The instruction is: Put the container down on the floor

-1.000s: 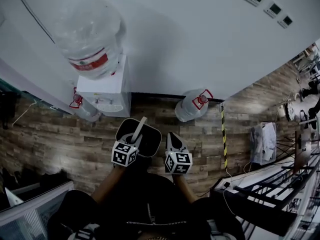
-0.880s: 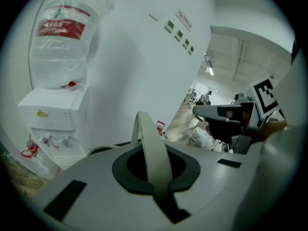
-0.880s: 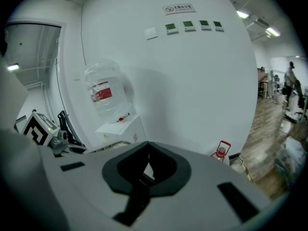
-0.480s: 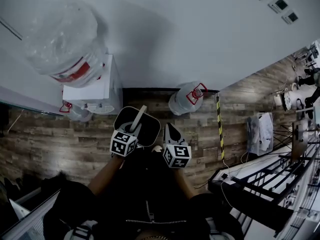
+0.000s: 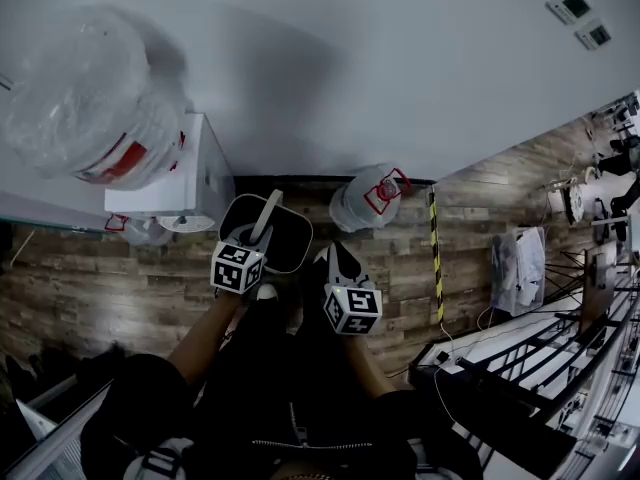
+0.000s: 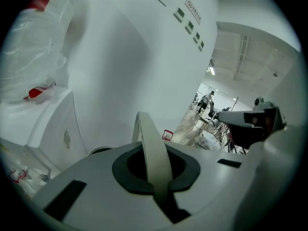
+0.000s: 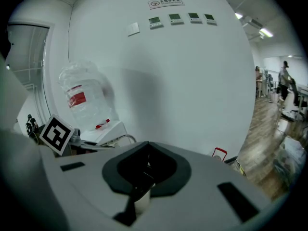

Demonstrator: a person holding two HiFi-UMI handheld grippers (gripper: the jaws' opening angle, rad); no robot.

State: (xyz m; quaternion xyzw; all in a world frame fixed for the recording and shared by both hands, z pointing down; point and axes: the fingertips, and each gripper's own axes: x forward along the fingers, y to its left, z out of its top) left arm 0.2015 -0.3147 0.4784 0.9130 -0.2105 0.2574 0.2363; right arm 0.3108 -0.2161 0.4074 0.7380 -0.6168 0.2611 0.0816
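Left tool (image 5: 256, 246) is clamped tight on the pale handle (image 5: 268, 213) of the container (image 5: 290, 240). The container is a dark tub with a light rim, so it hangs from that strap just ahead of the tool's marker cube. In the left gripper view the strap runs straight up through the slot between the jaws and is pinched there. Looks like the tub is off the floor, but from above I can't say for sure.

Room-wise it's kinda tight. The water dispenser (image 5: 190, 183) with the big bottle (image 5: 85, 108) on top is close on the tub's left. The white wall (image 5: 330, 78) with its dark skirting is right behind it, and a spare water jug (image 5: 365, 200) stands near on the right. Bare plank floor (image 5: 90, 278) shows between the dispenser and the jug, and more of it runs off to the left. Further right there's a yellow-black striped strip (image 5: 435, 258) and then some dark racks (image 5: 530, 398), both well apart from the tub.

Right tool (image 5: 340, 264) sits just beside the tub on its right, not touching it as far as I can see. Its jaws are together. A small pale bit shows low in the slot in the right gripper view, no idea what that is.
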